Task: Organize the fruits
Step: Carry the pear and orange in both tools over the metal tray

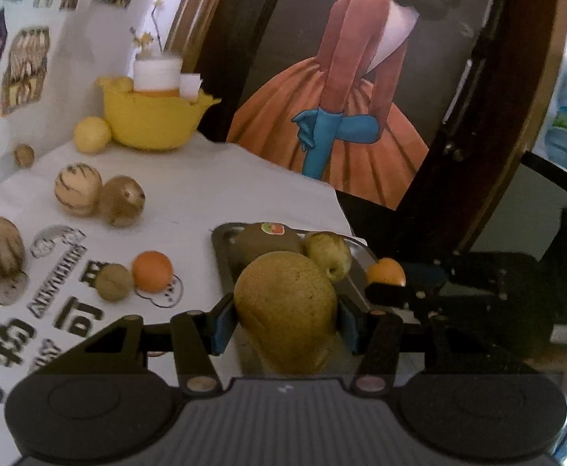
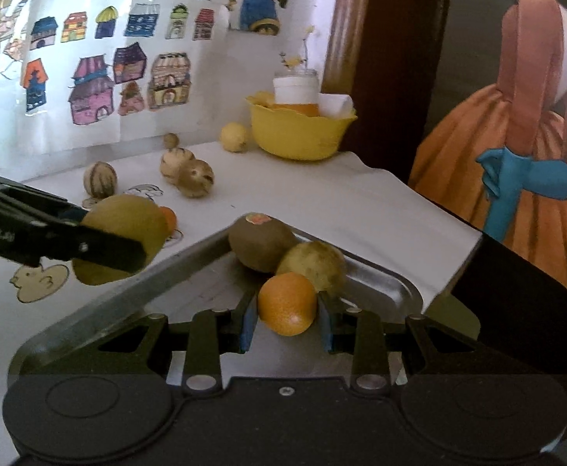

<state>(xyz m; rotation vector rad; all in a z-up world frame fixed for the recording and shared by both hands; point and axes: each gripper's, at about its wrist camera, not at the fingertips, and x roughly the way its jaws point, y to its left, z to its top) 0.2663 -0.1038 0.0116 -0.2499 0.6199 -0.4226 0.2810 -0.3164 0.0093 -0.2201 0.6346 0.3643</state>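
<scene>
Clamping an orange [image 2: 288,303], the right gripper [image 2: 287,324] hovers over the metal tray [image 2: 396,287]; the left gripper [image 1: 285,322] squeezes a pear [image 1: 285,306].

A white printed tablecloth [image 1: 206,178] covers the table. Colourful house drawings [image 2: 108,77] hang on the wall, and a large framed painting [image 1: 361,97] of an orange dress stands beside

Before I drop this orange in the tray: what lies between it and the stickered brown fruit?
In the right wrist view, a yellowish pear-like fruit in the tray sits between the orange and the stickered brown fruit.
</scene>
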